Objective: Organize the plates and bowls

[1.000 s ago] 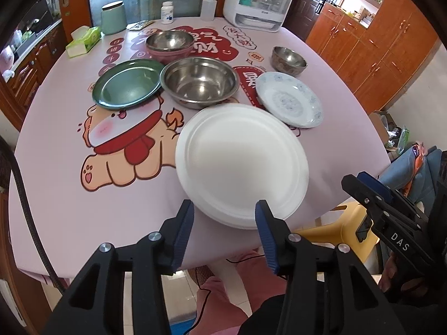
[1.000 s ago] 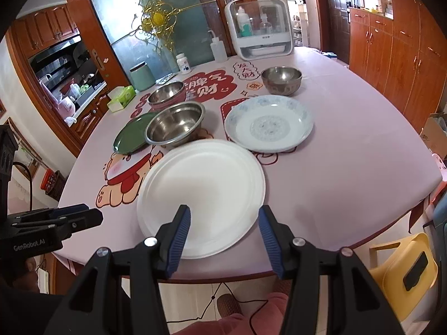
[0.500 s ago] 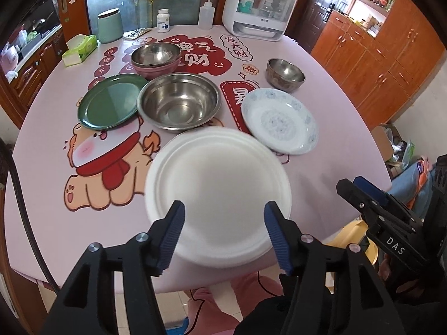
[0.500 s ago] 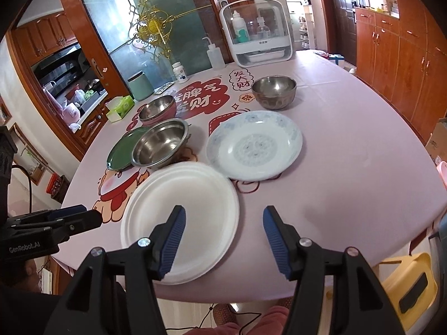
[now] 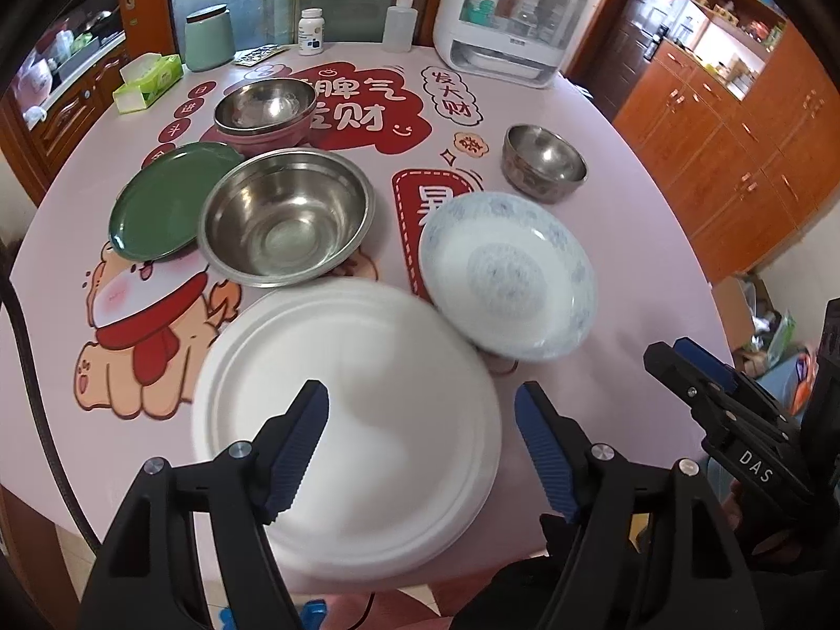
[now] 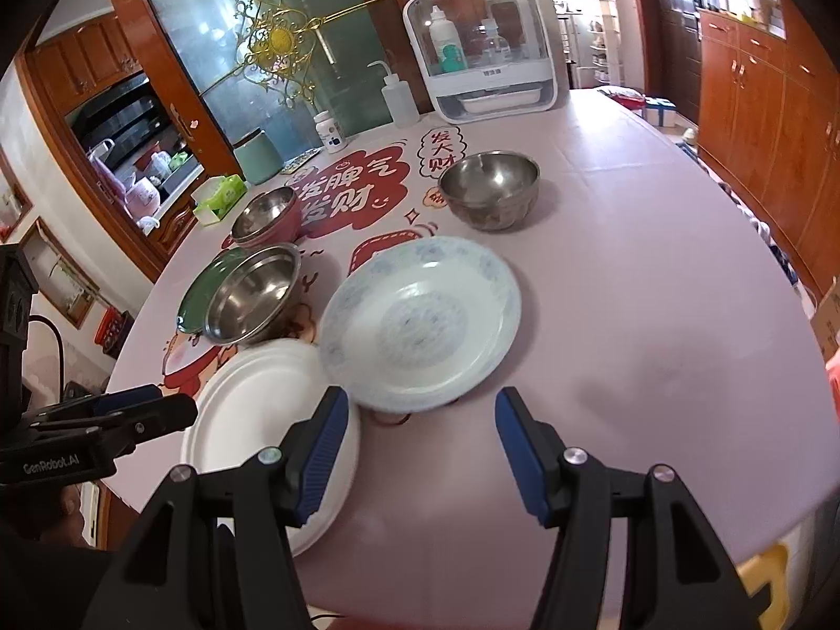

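A big white plate (image 5: 346,420) lies at the table's near edge, and my left gripper (image 5: 420,399) hovers over its right half with its jaws opening and nothing between them. To the right rests a blue-patterned plate (image 6: 420,323), its rim overlapping the white plate (image 6: 262,420). My right gripper (image 6: 420,404) stands open just before that plate's near rim, empty. Farther back are a large steel bowl (image 5: 286,215), a green plate (image 5: 157,199), a steel bowl nested in a pink bowl (image 5: 265,110) and a small steel bowl (image 6: 491,189).
At the table's far edge stand a white lidded bottle box (image 5: 509,16), a squeeze bottle (image 5: 399,26), a pill jar (image 5: 311,31), a green canister (image 5: 210,37) and a tissue box (image 5: 149,79). Wooden cabinets (image 6: 777,121) line the right side. The pink cloth right of the patterned plate is bare.
Both grippers have slid rightward along the table's near edge. The left jaws have spread wider. The right gripper now faces the blue-patterned plate instead of the white one.
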### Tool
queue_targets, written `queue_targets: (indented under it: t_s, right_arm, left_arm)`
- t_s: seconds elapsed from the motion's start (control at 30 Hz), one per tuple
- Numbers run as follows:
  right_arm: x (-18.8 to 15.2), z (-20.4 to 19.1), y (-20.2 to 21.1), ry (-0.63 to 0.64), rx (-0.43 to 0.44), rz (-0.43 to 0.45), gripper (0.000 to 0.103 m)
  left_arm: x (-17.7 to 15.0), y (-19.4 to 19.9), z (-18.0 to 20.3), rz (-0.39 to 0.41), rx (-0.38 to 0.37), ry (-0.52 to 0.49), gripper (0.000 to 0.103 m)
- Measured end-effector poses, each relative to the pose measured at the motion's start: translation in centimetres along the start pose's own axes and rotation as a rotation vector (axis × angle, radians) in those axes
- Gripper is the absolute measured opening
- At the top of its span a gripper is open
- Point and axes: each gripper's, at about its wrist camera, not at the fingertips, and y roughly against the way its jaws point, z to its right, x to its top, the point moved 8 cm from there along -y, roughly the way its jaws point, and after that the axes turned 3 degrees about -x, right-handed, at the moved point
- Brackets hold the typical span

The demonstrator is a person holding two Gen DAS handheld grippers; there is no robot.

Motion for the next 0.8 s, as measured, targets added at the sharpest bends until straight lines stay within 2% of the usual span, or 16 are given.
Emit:
queue_targets:
  t_s: [0.17, 0.37, 0.6, 0.8]
  right_arm:
    - [2.1, 1.8, -1.4, 0.036, 0.012, -0.011, 0.059]
    - [3.0, 3.0, -2.8, 0.106, 0.029, -0.051, 0.060]
    - [3.3, 4.0, -5.2, 0.175, 0.095, -0.145, 0.060]
    - [3.4, 4.8, -7.8, 0.165, 0.128, -0.213, 0.060]
  left_arm:
    - [1.6, -1.7, 1.0, 0.017, 0.008, 0.047, 0.072]
    - [3.1, -3.9, 1.6, 0.019, 0.010, 0.093, 0.072]
    - [4.6, -7.3, 2.1, -0.005, 0.015, 0.142, 0.072]
    - [5.5, -10.1, 2.1, -0.047, 0.019, 0.164, 0.072]
